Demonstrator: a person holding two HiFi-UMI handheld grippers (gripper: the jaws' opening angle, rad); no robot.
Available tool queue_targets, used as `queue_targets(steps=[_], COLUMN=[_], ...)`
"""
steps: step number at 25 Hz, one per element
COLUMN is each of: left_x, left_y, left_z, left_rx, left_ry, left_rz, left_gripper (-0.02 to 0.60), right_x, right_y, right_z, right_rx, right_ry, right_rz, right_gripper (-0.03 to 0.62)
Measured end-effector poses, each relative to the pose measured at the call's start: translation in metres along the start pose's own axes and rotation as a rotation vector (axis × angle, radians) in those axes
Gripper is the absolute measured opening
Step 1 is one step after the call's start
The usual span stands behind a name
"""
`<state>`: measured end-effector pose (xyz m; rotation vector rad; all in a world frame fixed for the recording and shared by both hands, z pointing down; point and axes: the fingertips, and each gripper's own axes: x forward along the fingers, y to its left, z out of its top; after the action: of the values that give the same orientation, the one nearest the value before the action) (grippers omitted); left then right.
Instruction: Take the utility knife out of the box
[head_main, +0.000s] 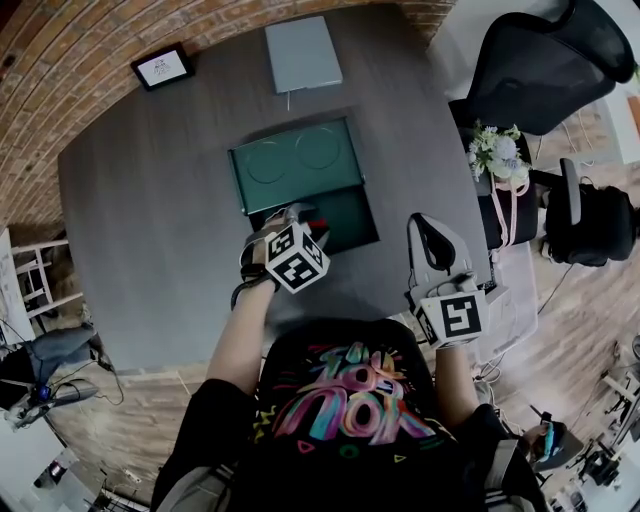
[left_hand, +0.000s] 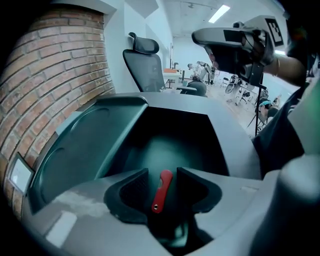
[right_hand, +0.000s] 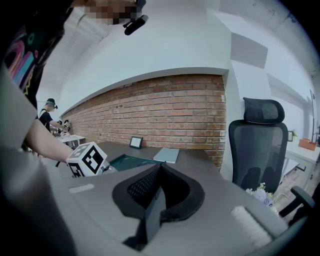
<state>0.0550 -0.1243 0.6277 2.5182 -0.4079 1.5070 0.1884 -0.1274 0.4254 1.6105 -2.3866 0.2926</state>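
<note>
We were at the reach-in step. Our left tongs hung in the open box on the desk, jaws apart either side of the red utility knife, which lay inside, ungripped. Next, we judged, they should lower and close. The right tongs hung aside, closed and empty.

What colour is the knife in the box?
The knife is red; clearest in the left gripper view.

Box open on top, lid lying open beyond, walls ringing its inside
</note>
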Motion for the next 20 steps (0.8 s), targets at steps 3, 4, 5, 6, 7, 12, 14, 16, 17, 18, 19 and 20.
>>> queue_targets(steps=[3,4,5,6,7,12,14,16,17,18,19,20], left_x=[0.0027,0.0031,0.0033,0.0034,0.0034,0.0023,0.0025,0.0029,0.0029,0.0028,0.0027,0.0025], left_y=[-0.0024,-0.0026,-0.0028,-0.0028,-0.0027,-0.0024,-0.0020,-0.0017,-0.0016,-0.0018,-0.0021,-0.0028], left_z=[-0.0018,-0.0016,-0.0013,-0.0012,-0.0010,-0.0004,0.0000,0.0001,0.0002,0.0004,0.0004,0.0004], left_rx=[0.005,0.006,0.006,0.006,0.005,0.000,-0.002,0.000,0.002,0.005,0.010,0.015], left_ry=[0.009,0.009,0.010,0.011,0.011,0.008,0.006,0.007,0.008,0.009,0.010,0.012], left_rz=[-0.021,-0.027,-0.033,-0.040,-0.047,-0.052,-0.047,-0.042,-0.040,-0.037,-0.035,-0.034], left_gripper=[0.169,0.169,0.169,0.169,0.169,0.169,0.169,0.169,0.169,0.168,0.162,0.156], right_x=[0.0002,0.0003,0.0005,0.0007,0.0009,0.0012,0.0016,0.0016,0.0015,0.0014,0.0015,0.0017], right_y=[-0.0023,-0.0031,-0.0039,-0.0043,-0.0044,-0.0027,-0.0026,-0.0029,-0.0029,-0.0028,-0.0025,-0.0021], right_z=[-0.0012,-0.0016,-0.0021,-0.0026,-0.0031,-0.0041,-0.0042,-0.0046,-0.0049,-0.0050,-0.0051,-0.0050], right_rx=[0.000,0.000,0.001,0.002,0.003,0.007,0.006,0.006,0.006,0.005,0.006,0.006], right_ry=[0.002,0.002,0.003,0.004,0.005,0.009,0.010,0.012,0.014,0.015,0.015,0.015], right_rz=[0.001,0.000,0.000,0.000,0.000,0.001,0.002,0.002,0.001,0.000,0.000,-0.001], right_gripper=[-0.002,-0.002,-0.002,-0.002,-0.002,-0.002,-0.002,-0.002,-0.002,-0.002,-0.002,-0.002])
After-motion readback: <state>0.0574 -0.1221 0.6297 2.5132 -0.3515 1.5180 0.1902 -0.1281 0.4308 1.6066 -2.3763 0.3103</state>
